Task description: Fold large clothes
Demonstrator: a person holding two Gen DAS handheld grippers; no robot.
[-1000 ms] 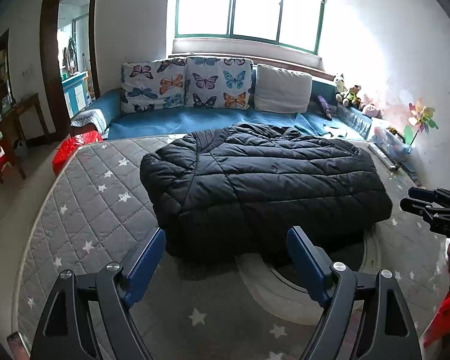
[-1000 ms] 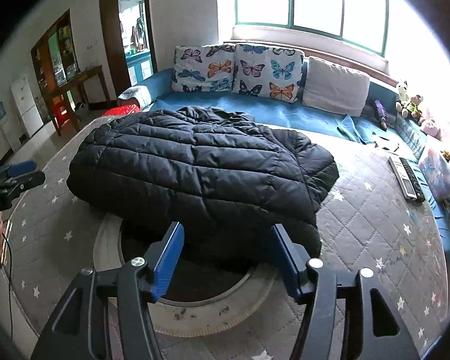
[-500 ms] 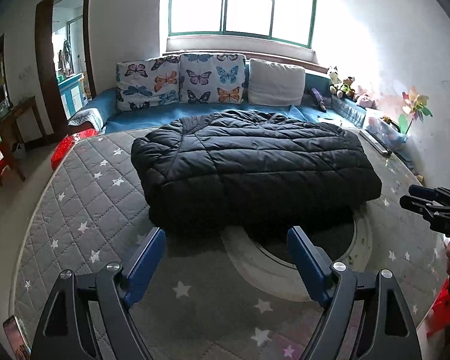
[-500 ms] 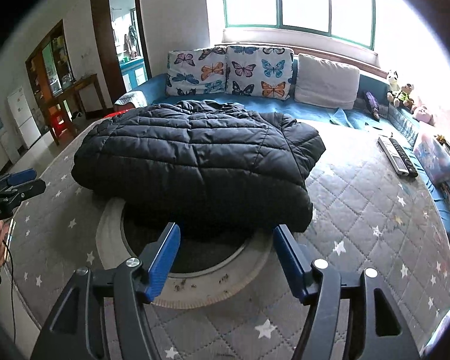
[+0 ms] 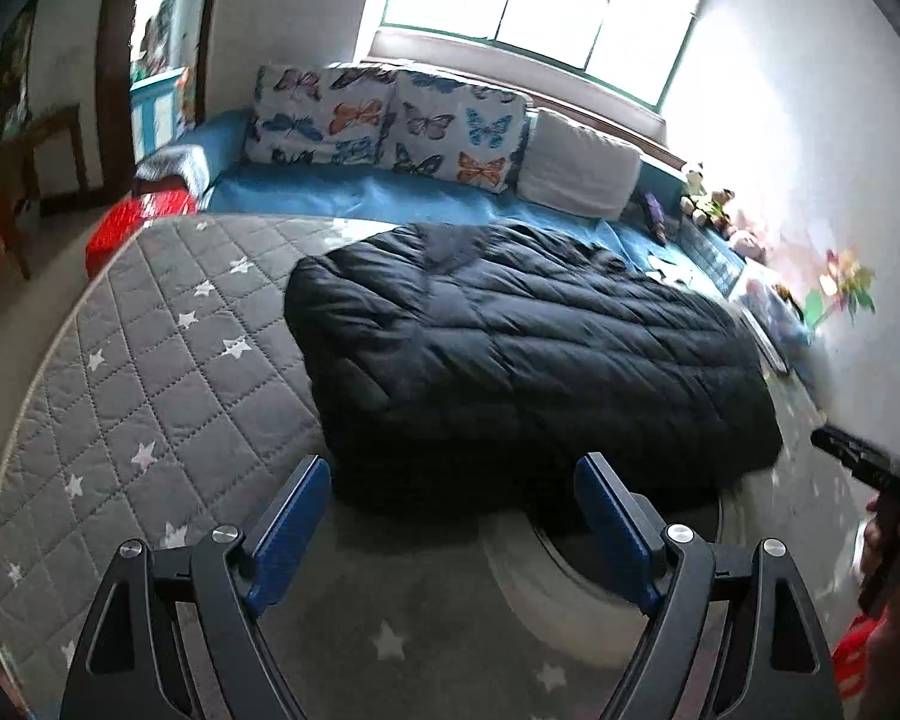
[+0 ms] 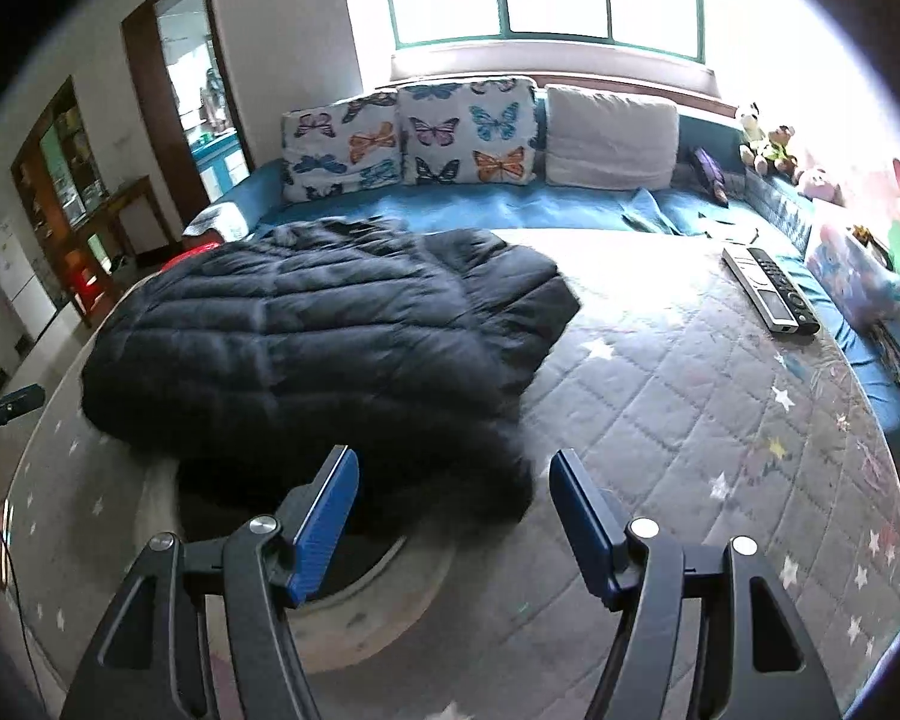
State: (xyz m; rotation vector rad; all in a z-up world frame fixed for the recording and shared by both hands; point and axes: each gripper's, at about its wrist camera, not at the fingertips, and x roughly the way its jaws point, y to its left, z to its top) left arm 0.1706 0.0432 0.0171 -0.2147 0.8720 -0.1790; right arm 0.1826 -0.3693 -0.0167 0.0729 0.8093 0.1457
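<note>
Both views tilted now, level half a second ago; jacket [image 5: 528, 360] nearer the fingers than then. Left claw [image 5: 453, 516] gaping wide and empty, jacket hem just ahead and partly between the blue pads [image 5: 291, 525], not touched as far as can be told. Right claw [image 6: 453, 516] likewise empty, jaws just been opening, nothing pressed between them; jacket's near corner just ahead and to the left of its pads [image 6: 324, 519]. Jacket folded into a thick slab on the quilt [image 6: 690, 420], draped over the pale ring [image 6: 354, 618] below both claws. Remotes [image 6: 771, 291] far ahead, right. Reads as an approach to the near edge for one more fold; grip not yet made.
</note>
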